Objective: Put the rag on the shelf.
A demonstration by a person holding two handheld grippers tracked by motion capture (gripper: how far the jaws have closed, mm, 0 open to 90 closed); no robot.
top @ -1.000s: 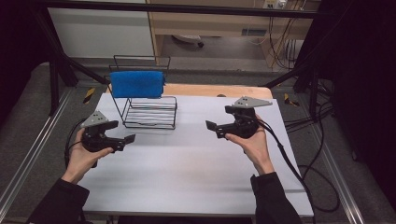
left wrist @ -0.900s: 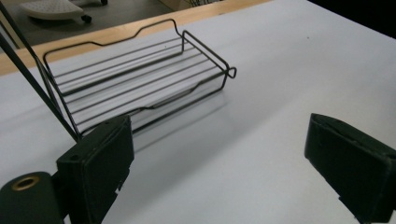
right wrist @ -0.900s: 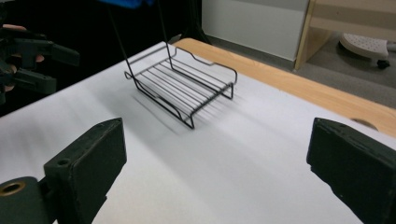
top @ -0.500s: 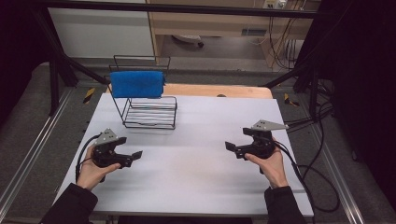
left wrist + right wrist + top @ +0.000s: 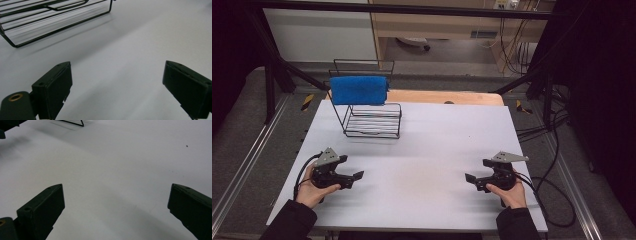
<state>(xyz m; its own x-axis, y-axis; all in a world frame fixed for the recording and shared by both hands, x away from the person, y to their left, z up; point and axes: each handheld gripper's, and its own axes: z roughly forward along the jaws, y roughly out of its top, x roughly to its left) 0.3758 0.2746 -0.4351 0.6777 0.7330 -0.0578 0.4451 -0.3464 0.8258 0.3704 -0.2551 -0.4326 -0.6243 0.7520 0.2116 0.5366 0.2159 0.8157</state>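
high view: a white table [image 5: 422, 150] stands in a dim room on a grey floor, with a wooden strip along its far edge, cables trailing off to the right and yellow-black tape marks near both far corners. no writing can be read anywhere. a black wire rack [image 5: 371, 111] sits at the far left of the table, near the far edge, with a blue sponge [image 5: 358, 90] draped over its top rail. the left gripper [image 5: 354, 179] is held near the front left corner, the right gripper [image 5: 472, 180] near the front right edge, well apart, with a wide bare stretch of table between them and up to the rack.

left gripper view: the two black jaws stand wide apart, released, holding nothing, over bare white table. the rack's base [image 5: 50, 20] lies ahead at upper left, apart from the jaws.

right gripper view: the jaws are spread wide with nothing between them. a corner of the rack [image 5: 73, 123] shows at the top edge, far off, and a small dark speck [image 5: 187, 145] marks the table at upper right.
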